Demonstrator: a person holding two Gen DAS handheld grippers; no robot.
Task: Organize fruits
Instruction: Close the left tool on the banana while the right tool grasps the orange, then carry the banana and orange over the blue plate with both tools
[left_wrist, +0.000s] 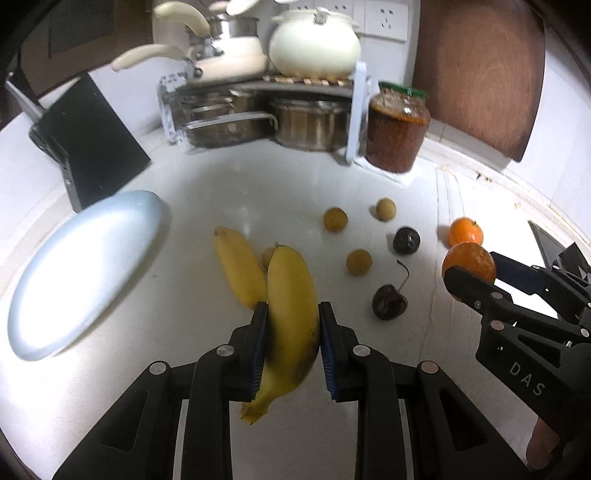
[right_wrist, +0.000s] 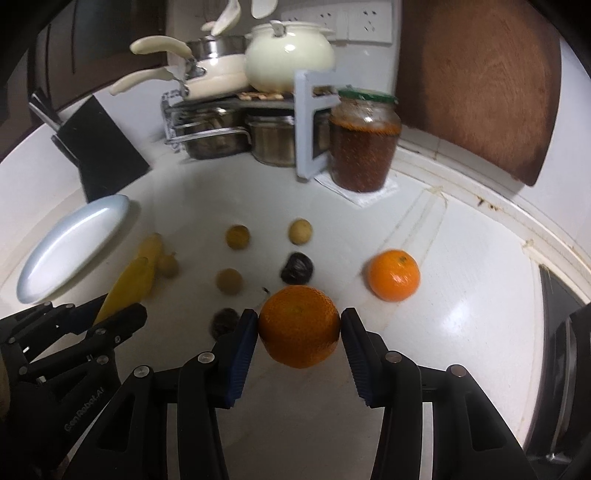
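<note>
Banana (left_wrist: 291, 314): yellow, dark-bruised, clamped in left hand-held gripper (left_wrist: 293, 347) | orange (right_wrist: 299, 326): dimpled, pinched by right hand-held gripper (right_wrist: 299, 350) | plate (left_wrist: 85, 273): 10 o'clock

Small round fruit (left_wrist: 267, 257) half hidden behind held banana (left_wrist: 291, 314); dark fruit (right_wrist: 224, 320) blurred.

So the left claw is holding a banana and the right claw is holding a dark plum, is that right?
Not quite. The right gripper holds an orange, not a plum, as the right wrist view shows. The dark fruit lies on the counter. The left gripper does hold a banana.
</note>
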